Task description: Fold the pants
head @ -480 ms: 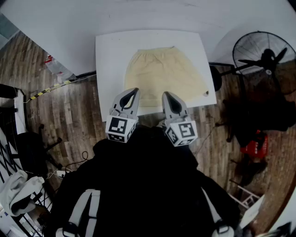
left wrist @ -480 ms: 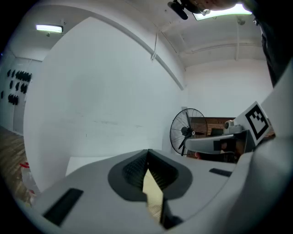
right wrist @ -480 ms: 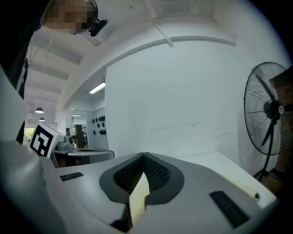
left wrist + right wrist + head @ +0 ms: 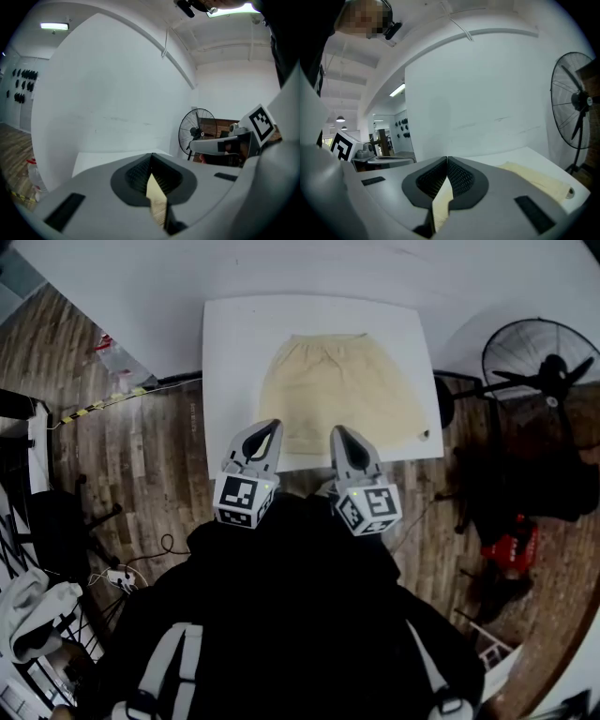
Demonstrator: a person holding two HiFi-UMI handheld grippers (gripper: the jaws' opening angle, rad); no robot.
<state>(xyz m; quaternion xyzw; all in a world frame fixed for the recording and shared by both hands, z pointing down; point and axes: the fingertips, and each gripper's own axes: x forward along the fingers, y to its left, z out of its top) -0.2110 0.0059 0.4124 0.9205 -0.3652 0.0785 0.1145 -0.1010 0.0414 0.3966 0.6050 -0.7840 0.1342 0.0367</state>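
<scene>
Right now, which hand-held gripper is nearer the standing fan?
The right hand-held gripper; the fan stands on its side of the table, farther from the left hand-held gripper.
</scene>
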